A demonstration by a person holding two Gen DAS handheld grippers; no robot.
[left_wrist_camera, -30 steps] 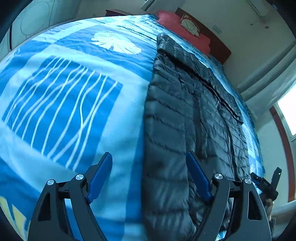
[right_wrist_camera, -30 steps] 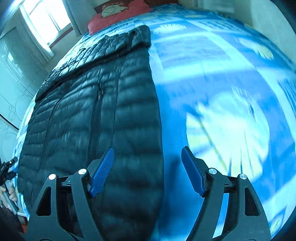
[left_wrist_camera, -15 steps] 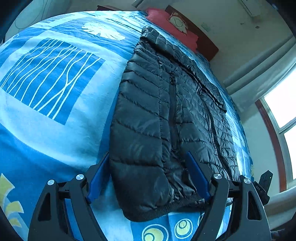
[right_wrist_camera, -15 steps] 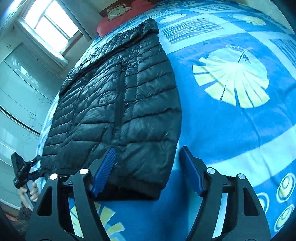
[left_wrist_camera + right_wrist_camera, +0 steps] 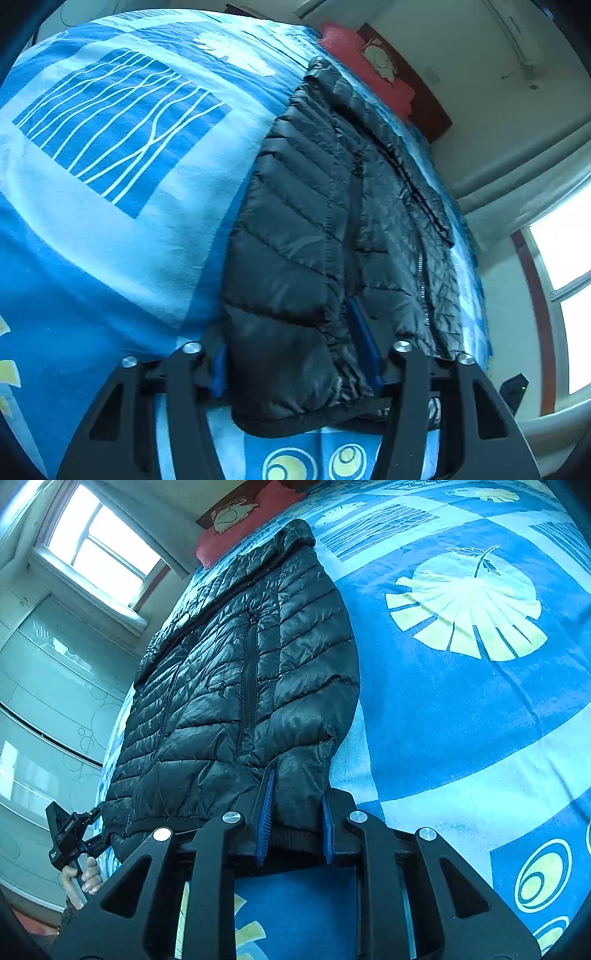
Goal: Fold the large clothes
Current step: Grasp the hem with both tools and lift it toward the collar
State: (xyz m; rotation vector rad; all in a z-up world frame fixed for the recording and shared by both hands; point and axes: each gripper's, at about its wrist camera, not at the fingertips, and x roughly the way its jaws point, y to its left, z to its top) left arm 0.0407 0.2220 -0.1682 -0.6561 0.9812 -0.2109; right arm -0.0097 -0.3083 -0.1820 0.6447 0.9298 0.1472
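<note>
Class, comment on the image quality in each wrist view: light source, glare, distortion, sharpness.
Left wrist view: window overexposed white, fisheye curves the bedspread, black puffer jacket slightly soft. Right wrist view: window also overexposed, daylight sheen on the jacket, leaf print crisp, edges bowed.

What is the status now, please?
Left gripper and right gripper shut on hem of black quilted puffer jacket. Jacket flat on blue patterned bedspread. Nothing obstructing.

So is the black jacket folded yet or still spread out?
Spread: the jacket lies full length on the bed, zipper visible, both grippers clamped on its hem.
</note>
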